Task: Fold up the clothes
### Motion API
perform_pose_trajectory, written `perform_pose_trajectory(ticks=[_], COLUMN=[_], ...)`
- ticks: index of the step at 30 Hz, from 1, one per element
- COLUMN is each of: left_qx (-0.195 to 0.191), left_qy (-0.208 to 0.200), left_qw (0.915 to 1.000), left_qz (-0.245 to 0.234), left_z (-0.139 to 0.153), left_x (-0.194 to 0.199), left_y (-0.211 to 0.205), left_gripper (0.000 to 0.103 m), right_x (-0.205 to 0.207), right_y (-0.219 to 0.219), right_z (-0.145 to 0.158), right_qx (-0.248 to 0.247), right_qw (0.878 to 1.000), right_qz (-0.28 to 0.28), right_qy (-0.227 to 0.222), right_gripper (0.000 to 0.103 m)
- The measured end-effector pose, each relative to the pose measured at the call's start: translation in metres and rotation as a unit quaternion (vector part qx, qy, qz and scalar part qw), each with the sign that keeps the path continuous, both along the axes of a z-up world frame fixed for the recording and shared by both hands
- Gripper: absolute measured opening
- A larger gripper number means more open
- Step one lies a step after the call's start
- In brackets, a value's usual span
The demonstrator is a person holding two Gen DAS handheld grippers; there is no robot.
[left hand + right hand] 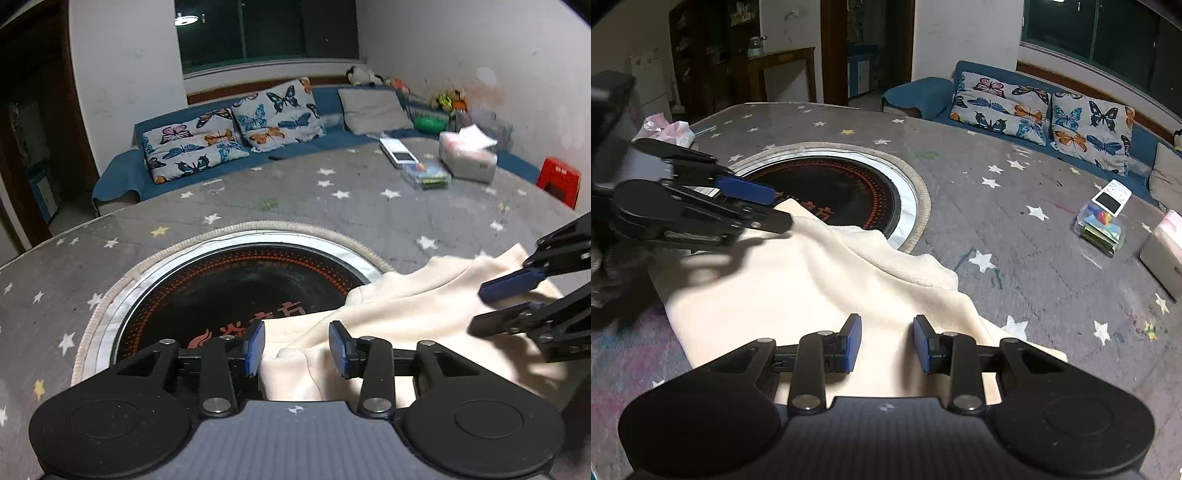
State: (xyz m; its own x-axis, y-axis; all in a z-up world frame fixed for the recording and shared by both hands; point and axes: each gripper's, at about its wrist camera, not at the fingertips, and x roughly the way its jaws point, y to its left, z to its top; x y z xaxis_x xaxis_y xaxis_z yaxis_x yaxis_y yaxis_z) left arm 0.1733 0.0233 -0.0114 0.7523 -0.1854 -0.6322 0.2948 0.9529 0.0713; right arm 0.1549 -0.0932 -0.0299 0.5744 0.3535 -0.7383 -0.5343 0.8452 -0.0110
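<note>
Where the round black hotplate (236, 291) is set into the star-patterned desk (332, 206), a cream garment (399, 314) is spread from its rim toward the near edge, one corner lapping onto the dark glass. At the left, the left gripper (296, 347) is held low over that corner; its blue-padded fingers (255, 347) are parted about halfway, and a raised fold of the cloth is seen in the gap between them, with neither pad pressed against it. In the right wrist view the same gripper (775, 208) is seen from the side, its tips just above the far corner of the garment (820, 280) beside the hotplate (846, 192).

Further right, the right gripper (886, 343) is poised over the near edge of the cloth; its fingers (854, 343) are also partly spread, the fabric lying flat beneath and between them, ungripped. From the left wrist view it (502, 302) is seen entering at the right, over the cloth's opposite end.

Beyond, a clear plastic box (1102, 227) and a tissue box (467, 160) are set on the desk, and butterfly cushions (236, 127) are propped on a blue sofa (122, 177).
</note>
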Motion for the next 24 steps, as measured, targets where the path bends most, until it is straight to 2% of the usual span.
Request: perform_pose_trajectory(ticks=[1,3,12,14,16,19,24], left_qx=[-0.003,-0.008,-0.049,-0.06,-0.071,-0.082,-0.087], left_qy=[-0.002,-0.007,0.034,0.043,0.051,0.06,0.062], left_qw=[1.0,0.9999,0.9973,0.9963,0.9954,0.9943,0.994], left_qz=[0.0,0.003,0.042,0.043,0.039,0.033,0.022], left_z=[0.002,0.006,-0.005,-0.008,-0.01,-0.011,-0.008], left_x=[-0.005,-0.018,-0.045,-0.046,-0.048,-0.051,-0.063], left_y=[0.001,0.004,0.024,0.026,0.028,0.027,0.025], left_gripper=[0.051,0.055,0.055,0.052,0.038,0.027,0.021], right_x=[0.0,0.0,-0.003,-0.003,-0.004,-0.007,-0.013], right_y=[0.0,0.0,0.0,0.0,0.001,0.002,0.001], right_z=[0.0,-0.001,-0.002,-0.002,-0.003,-0.002,-0.002], right_qx=[0.0,0.0,-0.001,-0.002,-0.005,-0.009,-0.016], right_qw=[1.0,1.0,1.0,1.0,1.0,1.0,1.0], right_qz=[0.0,-0.001,0.002,0.003,0.004,0.006,0.017], right_qy=[-0.001,-0.001,-0.009,-0.011,-0.012,-0.015,-0.018], right_gripper=[0.031,0.031,0.031,0.031,0.031,0.031,0.031])
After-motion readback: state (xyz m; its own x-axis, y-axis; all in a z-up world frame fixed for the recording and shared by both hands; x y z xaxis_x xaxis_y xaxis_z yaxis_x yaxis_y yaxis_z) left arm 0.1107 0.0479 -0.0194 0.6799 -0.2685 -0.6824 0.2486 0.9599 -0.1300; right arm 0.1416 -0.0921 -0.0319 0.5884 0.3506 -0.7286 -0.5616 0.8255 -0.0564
